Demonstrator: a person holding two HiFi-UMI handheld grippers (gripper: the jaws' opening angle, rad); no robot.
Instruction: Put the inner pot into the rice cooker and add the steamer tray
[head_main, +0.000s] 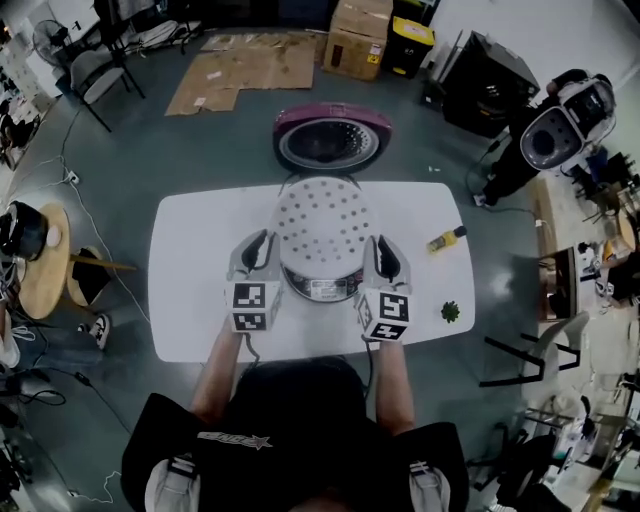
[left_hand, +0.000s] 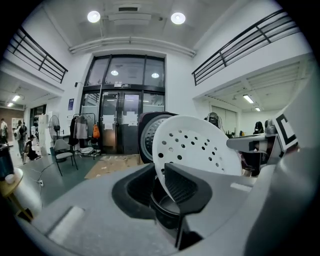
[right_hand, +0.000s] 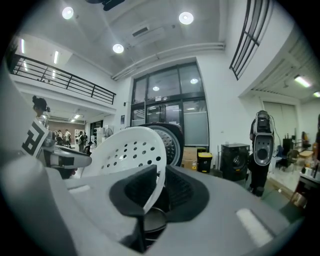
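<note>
A white perforated steamer tray (head_main: 322, 228) hangs above the rice cooker (head_main: 322, 287), whose maroon lid (head_main: 332, 140) stands open behind it. My left gripper (head_main: 262, 246) is shut on the tray's left rim and my right gripper (head_main: 383, 252) is shut on its right rim. In the left gripper view the tray (left_hand: 197, 145) rises tilted out of the left gripper (left_hand: 162, 172), with the dark inner pot (left_hand: 167, 207) below it. In the right gripper view the tray (right_hand: 127, 150) leans left from the right gripper (right_hand: 157, 185), and the lid (right_hand: 170, 140) shows behind.
The cooker stands on a white table (head_main: 190, 290). A yellow object (head_main: 446, 239) and a small green thing (head_main: 450, 311) lie at the table's right. A round wooden stool (head_main: 40, 270) is at the left, cardboard boxes (head_main: 358, 38) lie beyond, and a white and black robot (head_main: 555, 130) stands at the far right.
</note>
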